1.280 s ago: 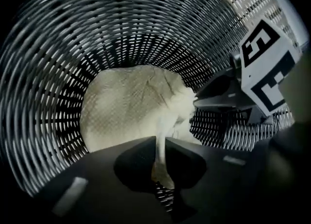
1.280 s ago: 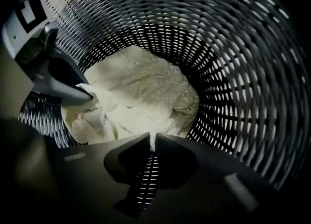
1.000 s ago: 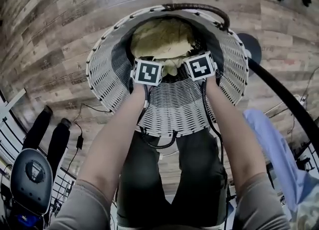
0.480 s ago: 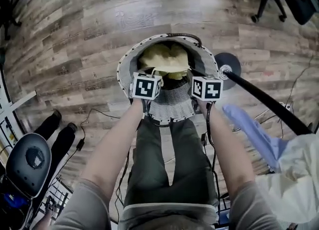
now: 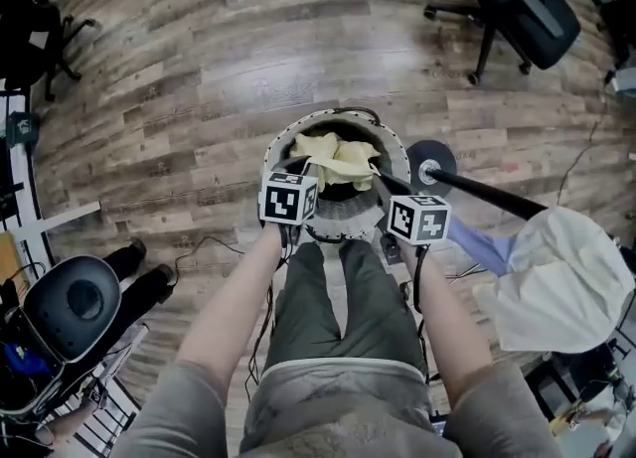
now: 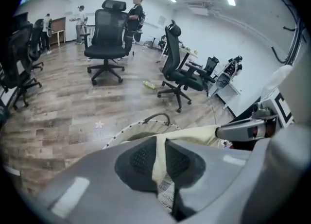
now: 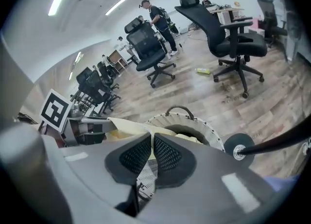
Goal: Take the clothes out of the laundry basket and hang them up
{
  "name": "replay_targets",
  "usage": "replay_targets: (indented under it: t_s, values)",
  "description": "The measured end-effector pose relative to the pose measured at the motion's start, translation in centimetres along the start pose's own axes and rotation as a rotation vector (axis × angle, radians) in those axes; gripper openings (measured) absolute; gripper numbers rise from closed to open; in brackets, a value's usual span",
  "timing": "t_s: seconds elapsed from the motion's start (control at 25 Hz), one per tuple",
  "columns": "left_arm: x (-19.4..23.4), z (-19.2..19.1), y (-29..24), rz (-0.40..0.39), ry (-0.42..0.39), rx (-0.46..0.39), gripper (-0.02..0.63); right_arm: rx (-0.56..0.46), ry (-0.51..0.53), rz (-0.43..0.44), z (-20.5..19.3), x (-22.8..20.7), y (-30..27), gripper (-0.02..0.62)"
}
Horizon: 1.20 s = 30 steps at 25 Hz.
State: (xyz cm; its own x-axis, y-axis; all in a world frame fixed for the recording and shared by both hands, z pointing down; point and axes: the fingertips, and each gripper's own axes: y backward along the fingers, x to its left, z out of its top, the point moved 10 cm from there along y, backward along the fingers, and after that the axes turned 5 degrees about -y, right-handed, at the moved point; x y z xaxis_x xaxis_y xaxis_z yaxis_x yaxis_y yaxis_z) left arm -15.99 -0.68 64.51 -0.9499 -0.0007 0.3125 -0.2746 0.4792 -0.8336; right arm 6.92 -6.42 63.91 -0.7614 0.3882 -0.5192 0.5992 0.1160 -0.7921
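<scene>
Wood floor [image 5: 199,69], yellow garment [image 5: 333,158] above laundry basket [image 5: 398,148], clamped in jaws of left gripper [image 6: 160,157] and right gripper [image 7: 151,152]

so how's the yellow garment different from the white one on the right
The yellow garment is pinched by the left tongs and right tongs; no tongs touch the white garment. The yellow garment hangs over the basket; the white garment hangs on the pole. The yellow garment is pale yellow, the white garment white. Both are crumpled clothing.

Head view looks steeply down; both gripper views share the laundry basket [image 5: 276,148].
</scene>
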Motion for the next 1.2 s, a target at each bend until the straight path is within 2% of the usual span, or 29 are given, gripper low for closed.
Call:
replay_targets:
  t_s: [0.28, 0.6, 0.8, 0.96, 1.2]
  values:
    - [-4.1, 5.4, 10.4, -0.007, -0.138, -0.119, 0.011, -0.122, 0.047, 0.098, 2.8, 5.5, 10.0, 0.044]
    - [-9.3, 9.6, 21.2, -0.036, -0.306, -0.250, 0.011, -0.281, 0.123, 0.182, 5.7, 10.8, 21.6, 0.044]
    - [-12.3, 12.7, 26.5, -0.087, -0.357, -0.362, 0.011, -0.393, 0.157, 0.227, 6.8, 13.4, 28.1, 0.044]
    - [-14.0, 14.3, 29.9, -0.171, -0.331, -0.433, 0.011, -0.474, 0.187, 0.267, 6.9, 15.2, 32.5, 0.044]
    - [-15.9, 15.5, 31.8, -0.225, -0.380, -0.462, 0.011, -0.545, 0.215, 0.251, 6.3, 16.0, 35.8, 0.044]
